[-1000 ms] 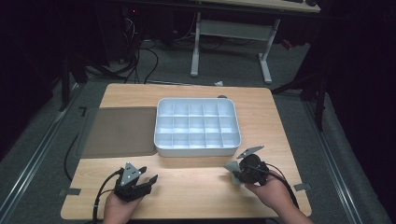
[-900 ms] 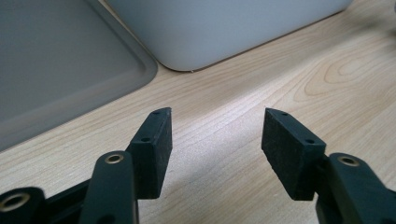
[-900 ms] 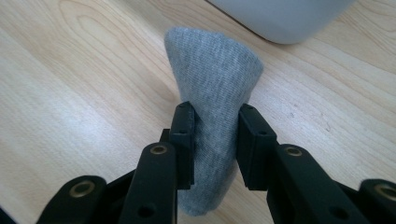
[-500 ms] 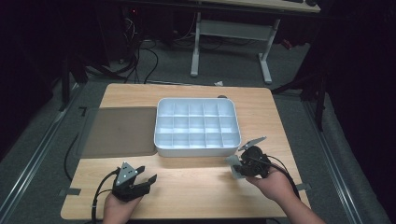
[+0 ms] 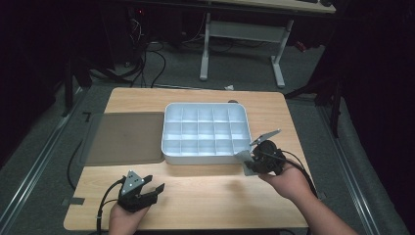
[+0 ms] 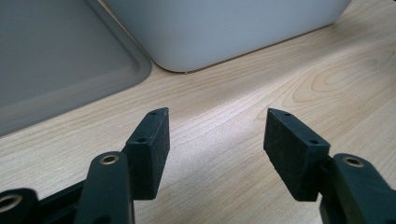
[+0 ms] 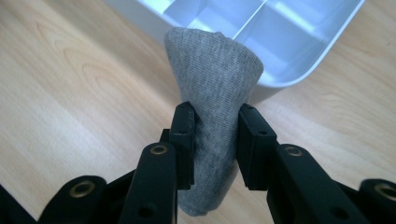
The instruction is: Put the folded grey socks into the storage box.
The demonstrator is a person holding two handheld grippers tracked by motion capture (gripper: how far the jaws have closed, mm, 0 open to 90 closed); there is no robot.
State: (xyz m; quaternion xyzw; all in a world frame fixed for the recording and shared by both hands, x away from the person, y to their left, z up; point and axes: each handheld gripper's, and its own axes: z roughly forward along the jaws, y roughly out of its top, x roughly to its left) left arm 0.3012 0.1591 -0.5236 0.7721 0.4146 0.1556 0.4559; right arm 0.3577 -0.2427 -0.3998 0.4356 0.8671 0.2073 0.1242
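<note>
1. Grey knitted sock (image 7: 212, 93), rolled up, is pinched between the jaws of the right gripper (image 7: 215, 140); it hangs over the wooden table (image 5: 205, 196), just by the near right corner of the white divided tray (image 5: 204, 131).
2. Left gripper (image 6: 215, 140) rests at the near left, jaws wide apart and holding nothing; a grey mat (image 5: 125, 138) lies left of the tray.

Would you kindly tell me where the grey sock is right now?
The grey sock is clamped in the right gripper, by the white divided tray's near right corner.
</note>
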